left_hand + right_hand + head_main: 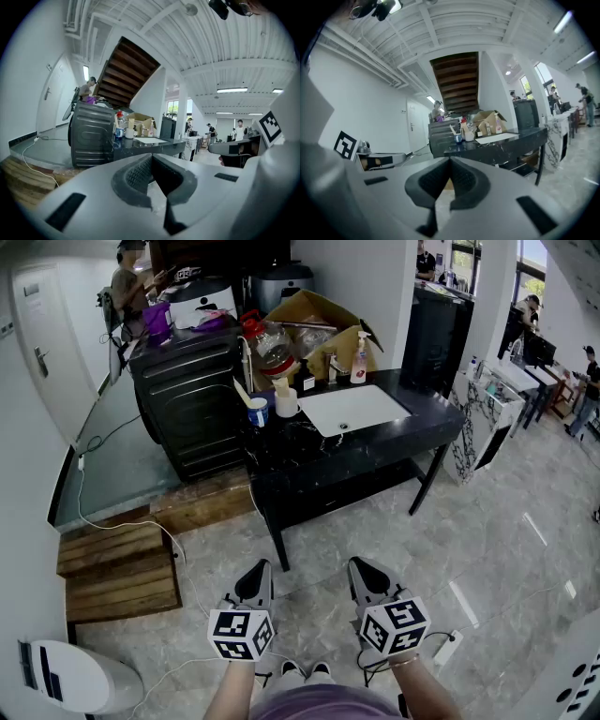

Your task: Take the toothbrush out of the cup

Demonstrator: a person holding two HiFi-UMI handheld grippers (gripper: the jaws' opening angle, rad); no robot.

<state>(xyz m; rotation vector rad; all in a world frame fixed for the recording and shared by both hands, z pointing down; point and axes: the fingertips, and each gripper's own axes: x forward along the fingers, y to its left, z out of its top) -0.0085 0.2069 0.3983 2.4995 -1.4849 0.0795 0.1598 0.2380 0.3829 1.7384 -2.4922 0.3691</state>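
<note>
Listing the scene by size, largest first.

- Floor: pale marble tile, an open stretch between the person and the furniture.
- Tabletop: black and glossy, on thin legs.
- Dark ribbed cabinet: stands at the tabletop's left end.
- Cardboard box: open, at the tabletop's rear.
- White basin: flat, set in the middle of the tabletop.
- Left claw: jaws together with nothing between them, held roughly level over the floor.
- Right claw: jaws likewise pressed together and empty, beside the left claw but not touching it.
- White mug: just beside the cup, on its right.
- Cup: blue, near the tabletop's front left corner, left of the basin.
- Toothbrush: pale handle, standing in the cup and leaning out to the left.

Hazards (judged):
- A claw arriving with its jaws together would knock the handle instead of gripping it, so the jaws must part first.
- The cup looks light and sits close to the edge. A sideways pull on the leaning handle could tip it, push it into the mug or drag it off.
- The thin handle may slip between the pads.

Position: the task appears not yet begun. The cup and toothbrush are well apart from both claws, ahead of them and nearest the left claw's line.
</note>
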